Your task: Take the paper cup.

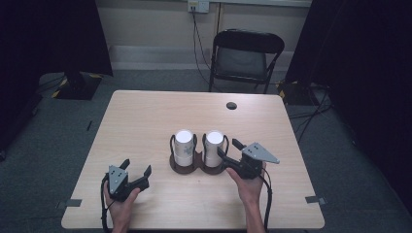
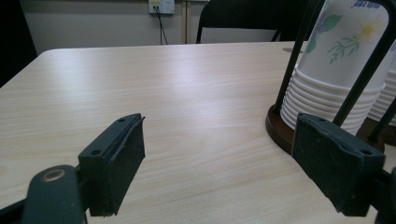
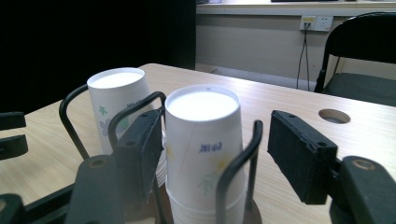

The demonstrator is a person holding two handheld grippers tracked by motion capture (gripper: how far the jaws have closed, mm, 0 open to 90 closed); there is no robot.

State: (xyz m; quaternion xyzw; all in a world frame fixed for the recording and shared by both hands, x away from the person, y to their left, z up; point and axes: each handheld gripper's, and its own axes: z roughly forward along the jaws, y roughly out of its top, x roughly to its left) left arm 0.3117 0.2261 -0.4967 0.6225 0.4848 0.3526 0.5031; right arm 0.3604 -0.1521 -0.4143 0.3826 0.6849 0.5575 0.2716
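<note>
White paper cups (image 3: 203, 140) with green-and-yellow floral print, dark brown holder (image 1: 187, 166), pale woodgrain table (image 1: 145, 121).

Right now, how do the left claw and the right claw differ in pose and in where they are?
The left claw rests near the table's front left, apart from the cup holder; the right claw is raised beside the right cup stack. The left claw's jaws have bare table between them; the right claw's jaws frame the right cup stack without pressing it. Both are open and black.
</note>
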